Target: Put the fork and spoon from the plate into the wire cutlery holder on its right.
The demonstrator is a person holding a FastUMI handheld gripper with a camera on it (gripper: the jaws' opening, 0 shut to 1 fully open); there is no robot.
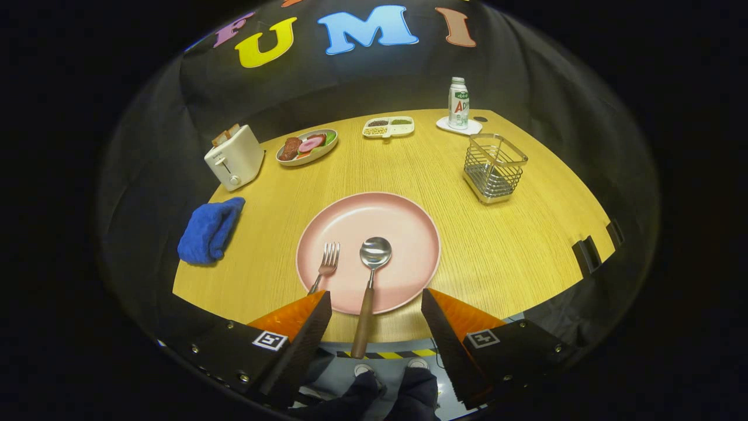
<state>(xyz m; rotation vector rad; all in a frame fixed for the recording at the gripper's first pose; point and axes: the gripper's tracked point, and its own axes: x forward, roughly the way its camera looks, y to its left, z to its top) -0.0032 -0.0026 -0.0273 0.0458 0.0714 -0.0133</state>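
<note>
A pink plate (403, 228) lies on the wooden table just ahead of my fingers. On it rests a spoon (369, 275) with a metal bowl and a brown wooden handle that sticks out over the plate's near rim and the table edge, between my fingers. A metal fork (327, 264) lies left of the spoon, its handle hidden behind my left finger. The wire cutlery holder (494, 168) stands upright and empty, beyond the plate to the right. My gripper (376, 301) is open, above the table's near edge, holding nothing.
A blue cloth (210, 231) lies left of the plate. Farther back stand a white toaster (235, 156), a plate of food (307, 147), a divided dish (388, 127) and a bottle (459, 103) on a coaster. The floor shows below the table's near edge.
</note>
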